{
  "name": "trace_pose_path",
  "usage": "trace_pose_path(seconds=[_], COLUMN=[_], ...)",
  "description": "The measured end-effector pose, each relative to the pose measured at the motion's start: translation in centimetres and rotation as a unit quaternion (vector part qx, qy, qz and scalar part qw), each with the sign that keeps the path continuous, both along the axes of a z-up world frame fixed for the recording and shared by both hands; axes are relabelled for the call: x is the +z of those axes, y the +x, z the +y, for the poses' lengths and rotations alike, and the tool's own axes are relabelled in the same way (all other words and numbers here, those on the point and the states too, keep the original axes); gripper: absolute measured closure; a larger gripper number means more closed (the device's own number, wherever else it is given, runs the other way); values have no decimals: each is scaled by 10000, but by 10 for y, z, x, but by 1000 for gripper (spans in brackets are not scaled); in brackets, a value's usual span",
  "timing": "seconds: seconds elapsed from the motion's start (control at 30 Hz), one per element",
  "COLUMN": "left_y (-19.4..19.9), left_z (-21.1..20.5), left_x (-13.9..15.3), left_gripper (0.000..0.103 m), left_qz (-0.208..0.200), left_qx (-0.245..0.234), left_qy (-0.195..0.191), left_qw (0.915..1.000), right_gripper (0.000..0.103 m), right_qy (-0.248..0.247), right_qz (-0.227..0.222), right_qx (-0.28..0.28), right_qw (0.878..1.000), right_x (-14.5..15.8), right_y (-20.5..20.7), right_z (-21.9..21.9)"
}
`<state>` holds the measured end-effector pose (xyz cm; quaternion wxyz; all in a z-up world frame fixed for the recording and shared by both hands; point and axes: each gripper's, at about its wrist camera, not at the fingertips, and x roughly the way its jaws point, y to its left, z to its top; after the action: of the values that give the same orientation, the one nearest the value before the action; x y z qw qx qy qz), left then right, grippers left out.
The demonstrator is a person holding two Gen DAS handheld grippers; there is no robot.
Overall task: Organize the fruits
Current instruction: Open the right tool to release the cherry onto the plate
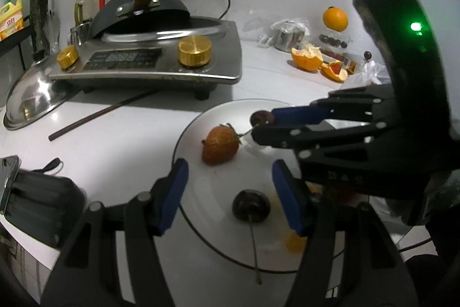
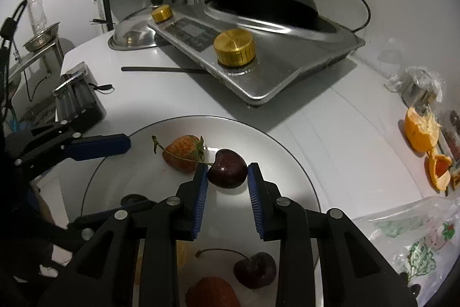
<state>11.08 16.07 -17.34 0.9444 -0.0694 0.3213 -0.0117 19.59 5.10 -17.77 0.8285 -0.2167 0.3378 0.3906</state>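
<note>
Cherry (image 2: 227,169) | stem toward strawberry (image 2: 184,153) | clamped in right hand-held gripper (image 2: 228,171) | left hand-held gripper (image 1: 230,186) open

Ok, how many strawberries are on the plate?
2. One strawberry lies at the far side of the plate, beside the cherry in the right gripper. The other strawberry is at the near edge, under that gripper. More could be hidden.
</note>
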Motion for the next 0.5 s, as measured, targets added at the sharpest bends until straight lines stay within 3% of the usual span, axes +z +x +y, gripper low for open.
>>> trace_pose_path(seconds=[0.3, 0.5], left_y=[-2, -1], left_z=[0, -1], left_x=[0, 0], left_gripper=[41, 41], left_qz=[1, 37], left_qx=[-30, -25], left_qy=[12, 51], left_qw=[10000, 10000], right_gripper=[73, 63], right_qy=[-30, -23], right_qz=[258, 301], right_qx=[-106, -174], right_qw=[9996, 9994], right_x=[-11, -10], right_y=[6, 7], right_z=[-1, -3])
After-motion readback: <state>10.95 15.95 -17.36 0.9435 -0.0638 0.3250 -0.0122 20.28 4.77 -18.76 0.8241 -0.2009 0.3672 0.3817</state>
